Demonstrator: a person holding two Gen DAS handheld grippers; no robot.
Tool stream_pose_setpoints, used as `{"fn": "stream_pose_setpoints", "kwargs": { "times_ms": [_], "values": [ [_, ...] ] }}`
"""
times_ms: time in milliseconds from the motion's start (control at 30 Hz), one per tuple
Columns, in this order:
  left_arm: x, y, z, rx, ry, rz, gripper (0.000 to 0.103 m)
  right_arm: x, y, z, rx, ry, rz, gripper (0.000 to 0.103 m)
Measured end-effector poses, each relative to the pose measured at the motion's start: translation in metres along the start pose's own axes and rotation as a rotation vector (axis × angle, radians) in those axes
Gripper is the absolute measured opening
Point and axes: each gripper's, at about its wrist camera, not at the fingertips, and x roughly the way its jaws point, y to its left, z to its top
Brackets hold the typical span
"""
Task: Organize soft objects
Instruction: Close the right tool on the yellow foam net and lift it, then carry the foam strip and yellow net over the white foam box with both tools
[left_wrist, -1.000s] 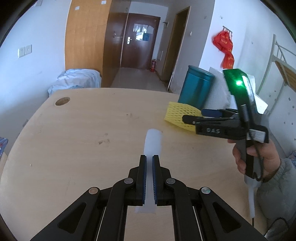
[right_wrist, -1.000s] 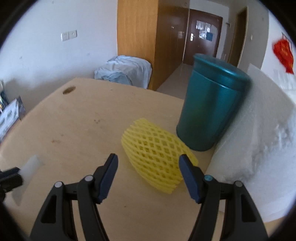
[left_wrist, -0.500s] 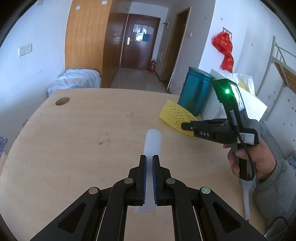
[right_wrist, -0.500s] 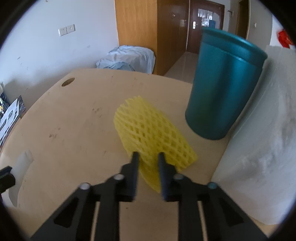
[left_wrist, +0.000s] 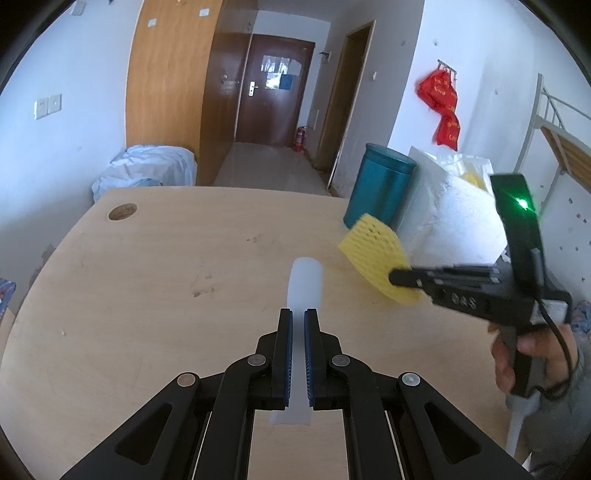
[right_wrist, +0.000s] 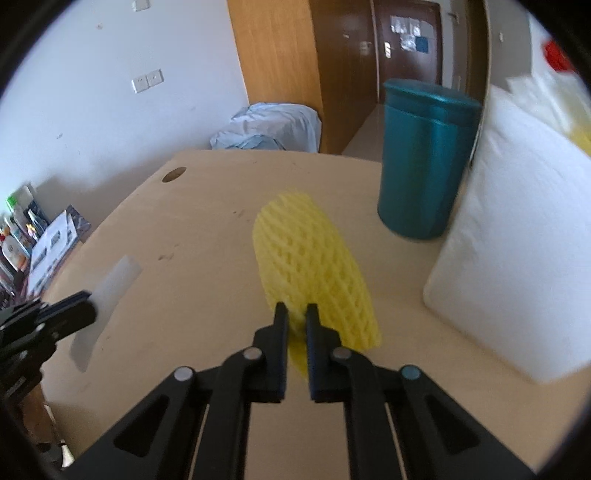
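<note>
My left gripper (left_wrist: 298, 315) is shut on a white foam sheet (left_wrist: 306, 280) and holds it over the wooden table (left_wrist: 147, 277); the sheet also shows in the right wrist view (right_wrist: 110, 284). My right gripper (right_wrist: 297, 312) is shut on the near end of a yellow foam net sleeve (right_wrist: 310, 269) and holds it lifted off the table. In the left wrist view the right gripper (left_wrist: 397, 276) holds the yellow net (left_wrist: 376, 258) at the right, next to the teal canister.
A teal canister (right_wrist: 424, 162) stands at the table's back right. A large white foam block (right_wrist: 517, 229) leans beside it on the right, with a plastic bag (left_wrist: 461, 166) behind. A round cable hole (left_wrist: 122, 211) sits at the far left of the table.
My right gripper closed on the yellow net sleeve and lifted it off the table. My left gripper kept holding the white foam sheet, nearly still.
</note>
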Motion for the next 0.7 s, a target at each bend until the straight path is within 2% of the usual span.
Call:
{"fn": "stream_pose_setpoints", "kwargs": {
  "times_ms": [267,700],
  "values": [
    [-0.007,-0.012,-0.002,0.02,-0.004,-0.014,0.006,-0.031,0.003,-0.04,0.037,-0.009,-0.012,0.011],
    [-0.009,-0.04,0.0,0.065,-0.005,-0.063,0.006,-0.069,-0.002,-0.071,0.092,-0.05,-0.043,0.011]
  ]
}}
